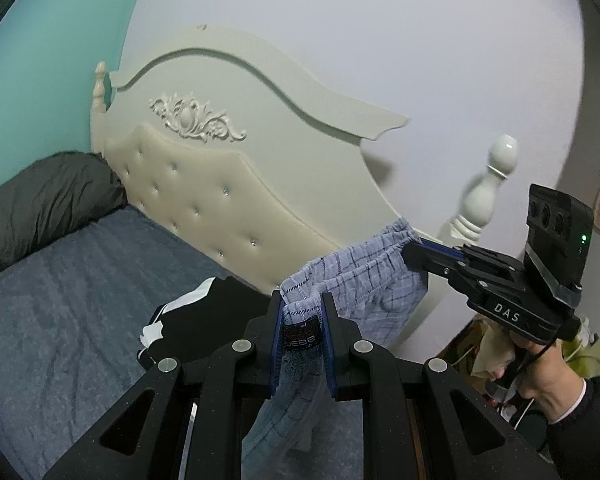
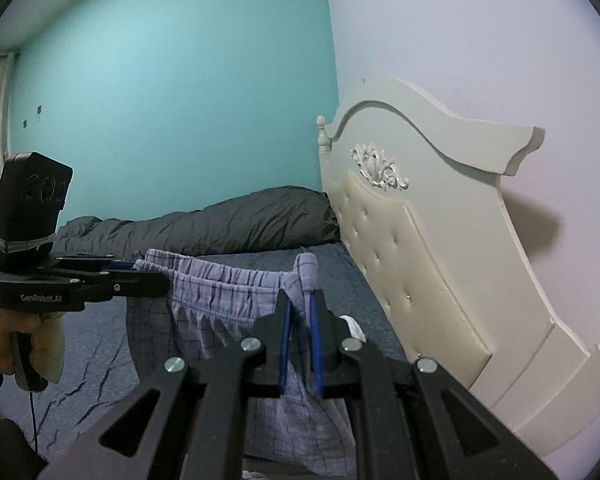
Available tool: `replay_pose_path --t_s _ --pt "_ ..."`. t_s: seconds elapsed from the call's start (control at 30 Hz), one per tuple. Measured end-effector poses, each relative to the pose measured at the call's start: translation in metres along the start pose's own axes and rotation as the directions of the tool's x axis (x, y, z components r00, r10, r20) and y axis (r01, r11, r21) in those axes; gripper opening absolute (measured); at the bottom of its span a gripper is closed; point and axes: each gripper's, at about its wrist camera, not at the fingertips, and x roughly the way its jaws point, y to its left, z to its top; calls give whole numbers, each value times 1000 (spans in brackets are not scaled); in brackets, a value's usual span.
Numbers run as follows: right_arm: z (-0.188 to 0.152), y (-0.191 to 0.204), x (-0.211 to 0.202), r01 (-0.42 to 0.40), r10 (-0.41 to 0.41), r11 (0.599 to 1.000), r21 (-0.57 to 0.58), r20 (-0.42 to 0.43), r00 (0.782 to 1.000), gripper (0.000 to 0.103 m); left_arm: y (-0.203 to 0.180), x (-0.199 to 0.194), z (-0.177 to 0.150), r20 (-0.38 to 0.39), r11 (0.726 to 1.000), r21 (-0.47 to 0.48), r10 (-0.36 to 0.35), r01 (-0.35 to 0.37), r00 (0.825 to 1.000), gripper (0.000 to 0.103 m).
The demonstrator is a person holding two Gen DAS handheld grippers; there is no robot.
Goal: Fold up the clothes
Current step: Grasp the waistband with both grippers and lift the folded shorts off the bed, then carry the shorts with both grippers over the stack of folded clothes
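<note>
Shorts [image 2: 220, 300] waistband level, legs hanging down

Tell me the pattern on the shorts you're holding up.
Light blue with a dark plaid check on the shorts; clearest in the left wrist view.

light: dim, cool, even | shadows: soft, cast by headboard [image 2: 420, 208] on wall | edges: fisheye-curved, dark corners

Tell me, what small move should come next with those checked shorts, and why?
Probably lower the checked shorts flat onto the bed: the left gripper and right gripper each pinch a waistband end, and the cloth hangs in the air.
</note>
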Motion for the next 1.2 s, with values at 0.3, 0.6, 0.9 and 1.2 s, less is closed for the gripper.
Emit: replay_pose_path --t_s 0.3,0.6,0.9,1.2 --pt "11 -27 71 38 -38 999 -2 -93 995 9 44 51 11 -47 999 -25 36 -38 998 18" --pt "9 -39 153 50 -56 998 -34 -187 981 9 107 100 0 -107 993 -108 41 -52 993 18" --pt "-22 -48 223 53 -62 998 -36 -329 942 9 142 149 -32 -195 984 -153 62 -93 979 20" --pt "-42 -50 261 87 -94 996 -35 -412 906 11 156 175 -53 -255 974 -169 107 -153 961 33"
